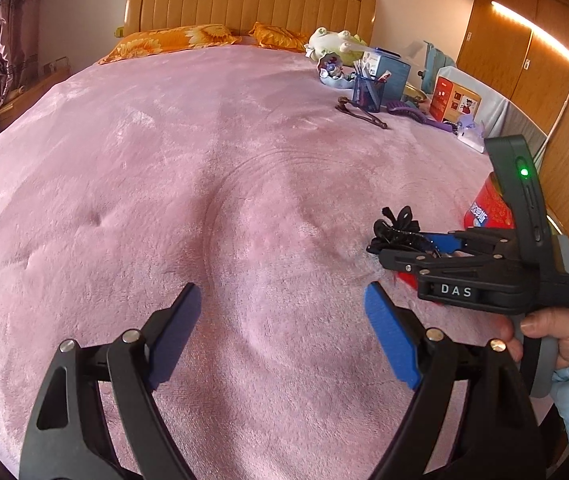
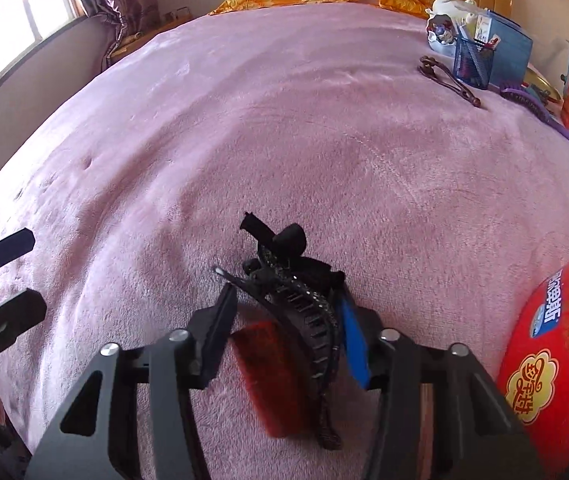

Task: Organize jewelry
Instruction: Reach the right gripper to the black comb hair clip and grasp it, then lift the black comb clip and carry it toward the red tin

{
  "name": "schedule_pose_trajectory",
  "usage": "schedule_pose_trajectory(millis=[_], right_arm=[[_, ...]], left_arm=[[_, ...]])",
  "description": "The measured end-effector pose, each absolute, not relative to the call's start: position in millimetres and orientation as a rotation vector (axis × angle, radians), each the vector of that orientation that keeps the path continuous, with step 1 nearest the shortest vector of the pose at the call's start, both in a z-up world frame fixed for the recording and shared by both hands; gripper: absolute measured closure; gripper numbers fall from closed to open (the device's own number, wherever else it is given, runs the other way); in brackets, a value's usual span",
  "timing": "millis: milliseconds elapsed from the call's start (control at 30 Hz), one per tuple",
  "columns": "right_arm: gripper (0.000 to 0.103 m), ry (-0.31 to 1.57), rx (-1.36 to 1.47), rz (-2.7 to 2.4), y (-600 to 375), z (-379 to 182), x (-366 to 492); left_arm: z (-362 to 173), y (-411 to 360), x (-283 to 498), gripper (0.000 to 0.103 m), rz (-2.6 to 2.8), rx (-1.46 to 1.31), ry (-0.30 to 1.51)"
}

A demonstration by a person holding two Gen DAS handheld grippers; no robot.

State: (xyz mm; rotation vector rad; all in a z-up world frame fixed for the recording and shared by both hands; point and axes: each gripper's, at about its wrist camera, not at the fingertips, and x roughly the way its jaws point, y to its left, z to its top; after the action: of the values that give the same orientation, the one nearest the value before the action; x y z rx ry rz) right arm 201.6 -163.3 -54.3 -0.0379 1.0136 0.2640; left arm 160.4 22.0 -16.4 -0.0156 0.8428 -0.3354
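Right wrist view: my right gripper clamps the black hair clip by its toothed spine, just left of the red tin. Light, stiff, springy, so grip stays mid-body. Left gripper hangs wide, empty.

Black gripper frames, blue pads, silver screws.

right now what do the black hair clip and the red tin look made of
Black hair clip: likely hard plastic with moulded teeth, a sparkly strip, and a matte fabric bow. Red tin: probably printed metal, glossy; could be card. Right gripper holds the clip.
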Motion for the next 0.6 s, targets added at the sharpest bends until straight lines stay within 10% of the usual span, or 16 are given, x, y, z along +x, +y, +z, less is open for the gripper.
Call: schedule_pose_trajectory(millis=[600], right_arm=[[0.078, 0.753, 0.053, 0.224, -241, 44, 127]], left_arm=[[27, -65, 150, 0.021, -0.455, 0.108, 0.760]])
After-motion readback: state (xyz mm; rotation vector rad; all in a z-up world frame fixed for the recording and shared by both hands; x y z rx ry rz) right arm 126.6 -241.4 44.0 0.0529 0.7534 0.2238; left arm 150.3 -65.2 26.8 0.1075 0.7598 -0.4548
